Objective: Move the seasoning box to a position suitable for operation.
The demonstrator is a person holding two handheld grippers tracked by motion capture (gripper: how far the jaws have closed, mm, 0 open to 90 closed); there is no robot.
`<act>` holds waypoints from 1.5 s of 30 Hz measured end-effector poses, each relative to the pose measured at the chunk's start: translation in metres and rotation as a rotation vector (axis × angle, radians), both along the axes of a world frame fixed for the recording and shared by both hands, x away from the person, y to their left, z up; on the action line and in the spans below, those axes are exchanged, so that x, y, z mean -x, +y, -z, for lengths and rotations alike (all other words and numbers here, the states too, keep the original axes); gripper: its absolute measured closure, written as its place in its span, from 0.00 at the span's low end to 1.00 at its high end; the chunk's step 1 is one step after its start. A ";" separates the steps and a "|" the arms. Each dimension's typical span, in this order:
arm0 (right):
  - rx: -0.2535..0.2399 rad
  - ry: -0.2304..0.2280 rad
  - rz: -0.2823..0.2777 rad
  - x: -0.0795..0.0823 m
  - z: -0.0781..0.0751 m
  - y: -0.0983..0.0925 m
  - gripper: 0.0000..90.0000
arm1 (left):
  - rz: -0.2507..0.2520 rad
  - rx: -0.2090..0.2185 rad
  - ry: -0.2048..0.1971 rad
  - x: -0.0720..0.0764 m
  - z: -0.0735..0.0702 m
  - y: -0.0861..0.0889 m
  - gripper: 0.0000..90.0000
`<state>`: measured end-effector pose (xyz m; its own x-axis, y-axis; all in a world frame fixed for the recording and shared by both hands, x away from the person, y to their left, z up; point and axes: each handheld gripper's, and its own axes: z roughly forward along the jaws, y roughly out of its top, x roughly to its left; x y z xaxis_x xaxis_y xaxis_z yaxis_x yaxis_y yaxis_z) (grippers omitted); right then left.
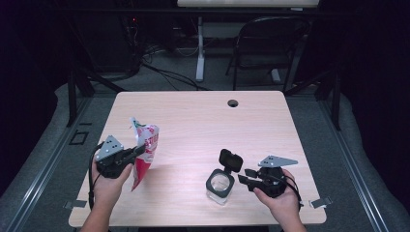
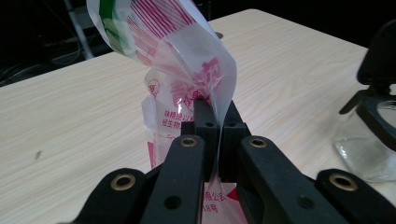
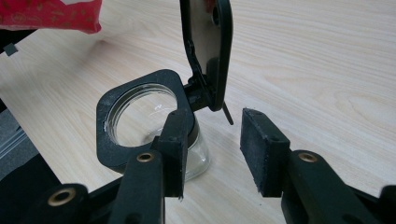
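Right now the left gripper (image 1: 137, 153) has its jaws pressed together on a red-and-white plastic bag (image 1: 143, 151), pinching the thin film between the pads so that the bag hangs upright over the left part of the wooden table (image 1: 193, 121). In the left gripper view the bag (image 2: 187, 79) rises above the closed jaws, its clear upper part printed with pink stripes and characters and a patch of green near the top, while more of the pouch drops below the pads toward the table. From the high view the bag's lower tip reaches down close to the tabletop; whether it touches I cannot tell.

The right gripper (image 1: 244, 175) sits near the front right of the table with its jaws standing apart and nothing between them. It points at a clear glass jar (image 1: 220, 186) that stands on the table just beside its tips. The jar has a black square collar around its round mouth, and its black hinged lid (image 1: 230, 160) is flipped up, standing nearly upright behind the opening. In the right gripper view the jar (image 3: 140, 116) lies just ahead of the left-hand jaw, which overlaps the collar's edge, while the other jaw is clear of it; the lid (image 3: 210, 51) rises above the gap between them. The bag and jar are well apart
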<state>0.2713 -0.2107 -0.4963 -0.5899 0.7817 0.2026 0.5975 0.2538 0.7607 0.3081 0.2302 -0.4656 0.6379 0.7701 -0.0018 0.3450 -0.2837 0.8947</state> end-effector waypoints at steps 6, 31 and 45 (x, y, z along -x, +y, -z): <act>0.009 -0.001 -0.004 0.001 -0.001 -0.002 0.69 | 0.070 -0.024 0.000 0.001 0.004 -0.021 1.00; -0.004 -0.038 -0.017 0.014 -0.020 -0.004 0.70 | 0.262 -0.016 0.042 0.009 0.022 -0.077 1.00; -0.036 -0.092 -0.066 0.020 -0.045 0.004 0.72 | 0.308 0.028 0.173 0.036 0.046 -0.066 0.99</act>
